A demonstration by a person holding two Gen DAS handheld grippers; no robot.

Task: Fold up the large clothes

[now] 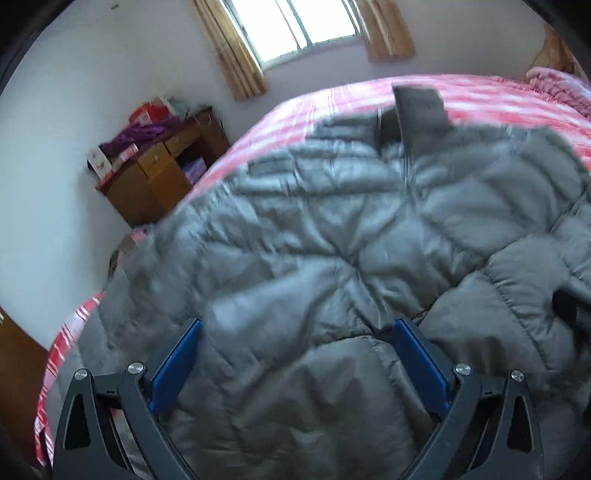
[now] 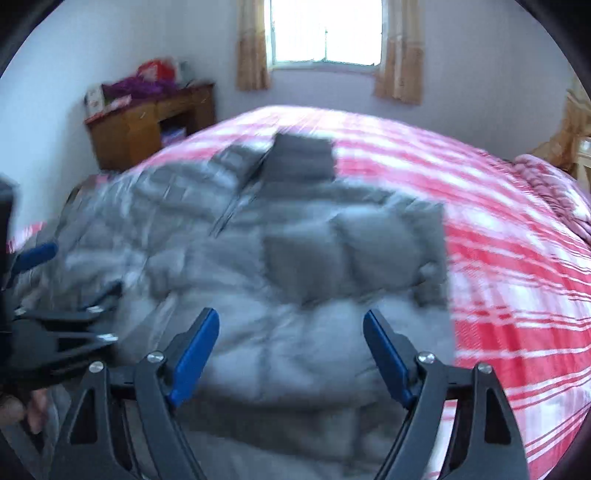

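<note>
One grey puffer jacket (image 1: 332, 229) lay spread on the bed (image 2: 517, 258), covering its near-left part. Left claw (image 1: 297, 332) released, spread wide above the jacket, nothing gripped. Right claw (image 2: 291, 325) likewise released over the jacket. One wooden desk (image 1: 155, 177) beyond the bed's left edge, cluttered; contents unclear.

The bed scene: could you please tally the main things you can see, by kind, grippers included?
Grey puffer jacket: 1
Red-and-white plaid bed cover: 1
Wooden desk: 1
Window: 1
Curtains: 2
Grippers: 2, left gripper and right gripper, both open above the jacket
Total: 8
</note>
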